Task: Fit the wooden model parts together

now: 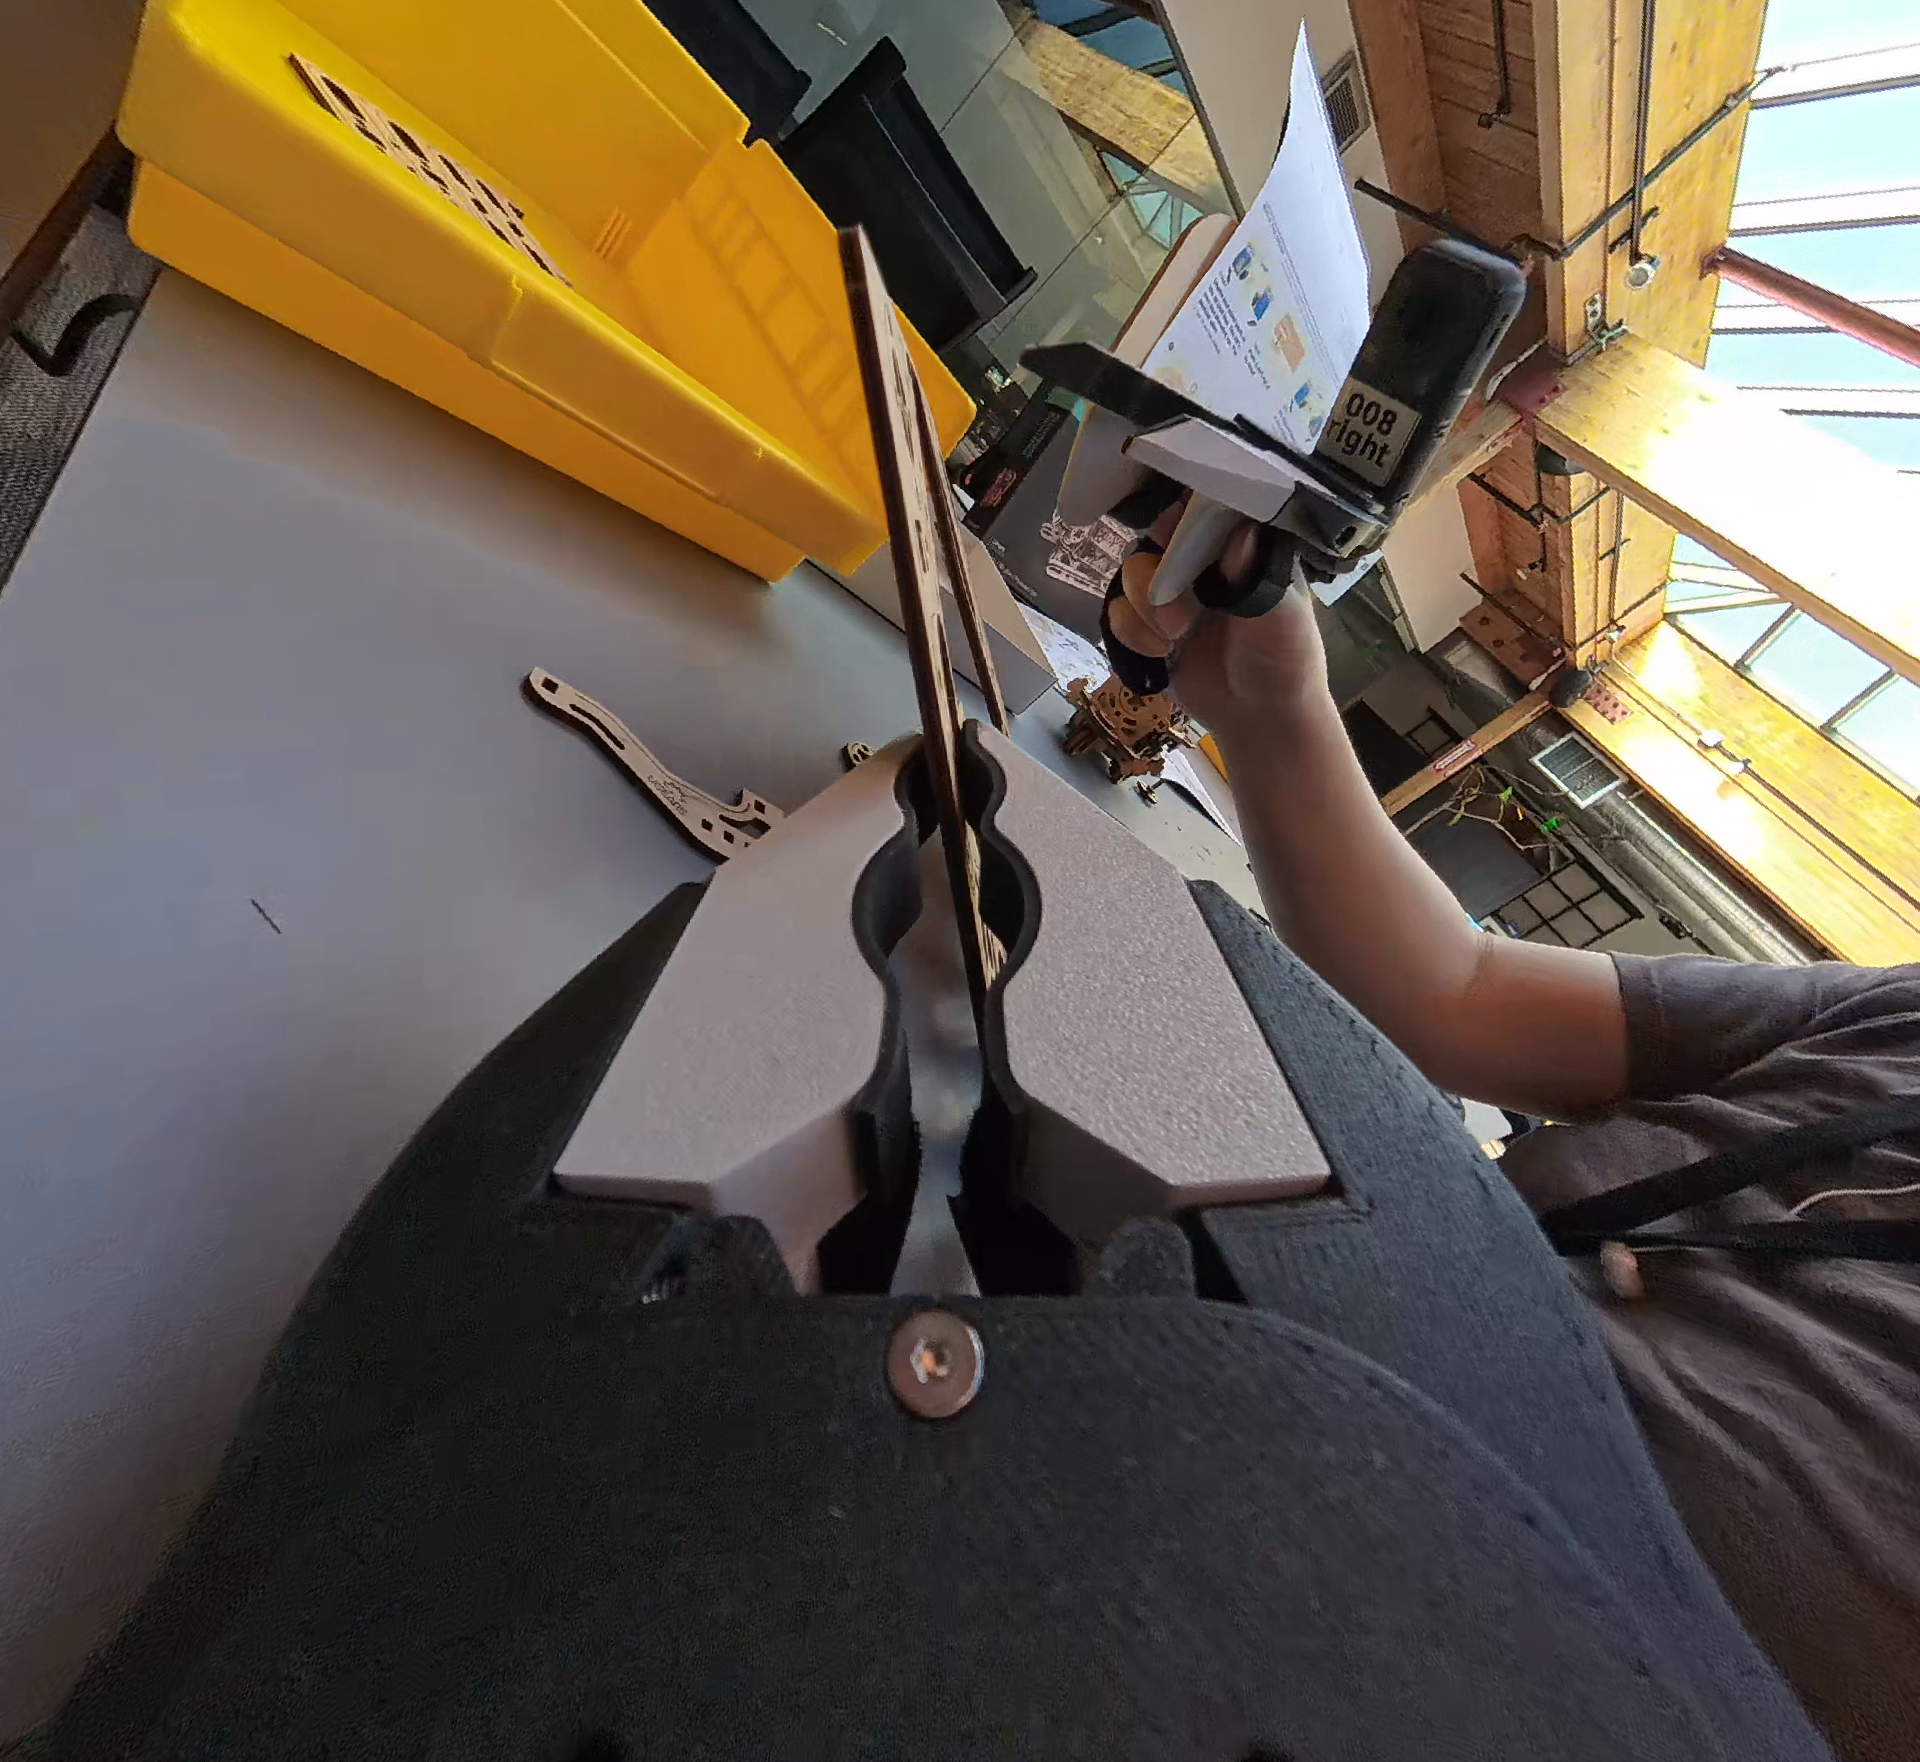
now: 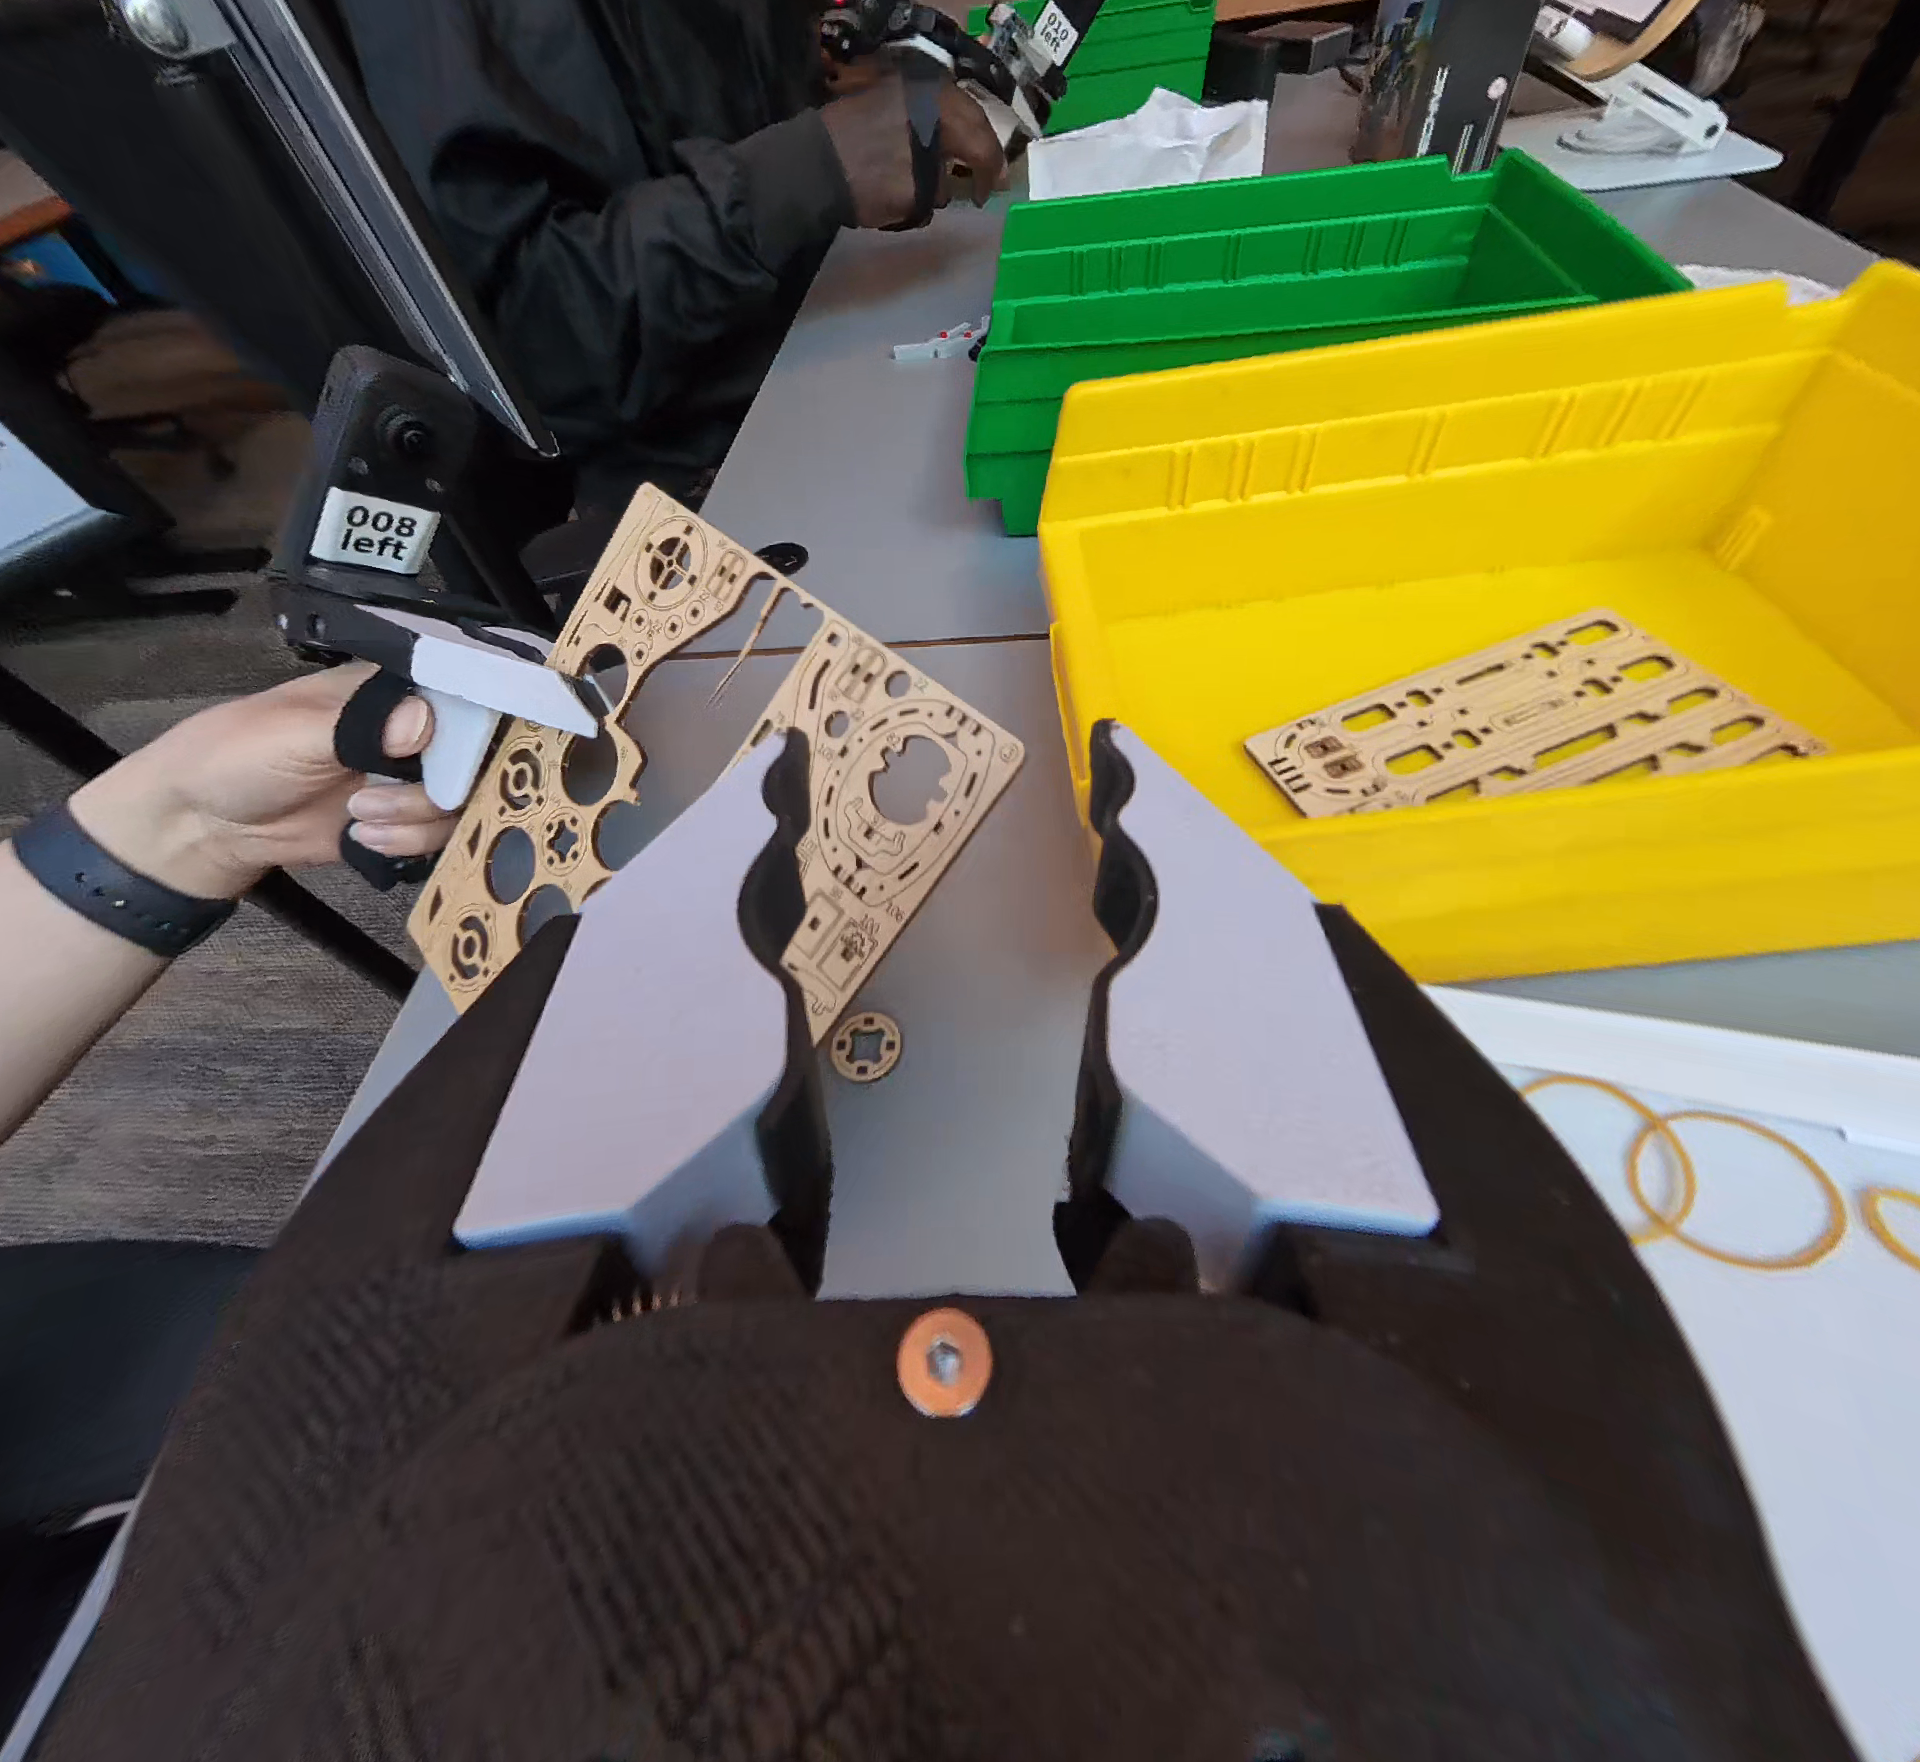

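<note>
Left gripper [image 2: 582, 704] clamps wooden parts sheet [image 2: 727, 756] upright at frame centre-left, w/ pieces facing right gripper [image 2: 945, 829], jaws wide and empty, over bench [image 2: 914, 507] — prob. to pick one.

— We see thin laser-cut plywood in the parts sheet [image 2: 727, 756], pale and matt with dark scorched edges.
— And we see glossy smooth plastic in the yellow bin [image 2: 1558, 881] and the green bin [image 2: 1247, 278].
— The right gripper [image 2: 940, 756] shows us matt grey fingers [image 2: 665, 985], black rubbery pads and a rough-grained black body.
— We'd call the grey tabletop [image 2: 935, 549] smooth and matt.
</note>
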A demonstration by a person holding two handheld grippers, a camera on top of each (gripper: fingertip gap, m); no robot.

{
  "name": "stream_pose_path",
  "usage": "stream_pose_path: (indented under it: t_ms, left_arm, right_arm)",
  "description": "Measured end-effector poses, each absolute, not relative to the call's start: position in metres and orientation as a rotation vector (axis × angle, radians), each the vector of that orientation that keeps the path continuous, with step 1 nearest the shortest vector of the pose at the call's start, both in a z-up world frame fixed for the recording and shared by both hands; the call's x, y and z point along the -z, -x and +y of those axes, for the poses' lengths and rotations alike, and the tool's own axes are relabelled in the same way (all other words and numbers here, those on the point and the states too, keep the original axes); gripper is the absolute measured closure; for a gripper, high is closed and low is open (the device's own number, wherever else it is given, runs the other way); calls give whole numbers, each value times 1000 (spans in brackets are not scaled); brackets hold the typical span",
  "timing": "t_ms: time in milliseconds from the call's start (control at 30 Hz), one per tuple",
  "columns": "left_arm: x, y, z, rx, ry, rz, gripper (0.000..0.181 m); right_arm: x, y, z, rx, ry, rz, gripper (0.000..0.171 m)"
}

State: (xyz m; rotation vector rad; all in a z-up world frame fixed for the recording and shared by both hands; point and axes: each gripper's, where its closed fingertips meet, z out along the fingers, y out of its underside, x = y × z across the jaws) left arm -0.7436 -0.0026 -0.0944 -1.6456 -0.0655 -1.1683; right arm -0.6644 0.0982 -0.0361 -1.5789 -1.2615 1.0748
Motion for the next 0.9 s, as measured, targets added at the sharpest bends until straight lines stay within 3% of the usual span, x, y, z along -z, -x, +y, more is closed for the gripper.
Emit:
stream_pose_path:
  t_ms: [533, 800, 900]
  left_arm:
    - [80, 737, -13, 1133, 1586, 43, 181]
    - [80, 736, -13, 1132, 1572, 48, 181]
    - [81, 736, -10, 1142, 1575, 33, 181]
  right_arm:
    - [81, 661, 50, -1704, 1828, -1220, 124]
    - [105, 663, 20, -1733, 1854, -1496, 122]
    - [113, 665, 16, -1698, 1894, -1556, 138]
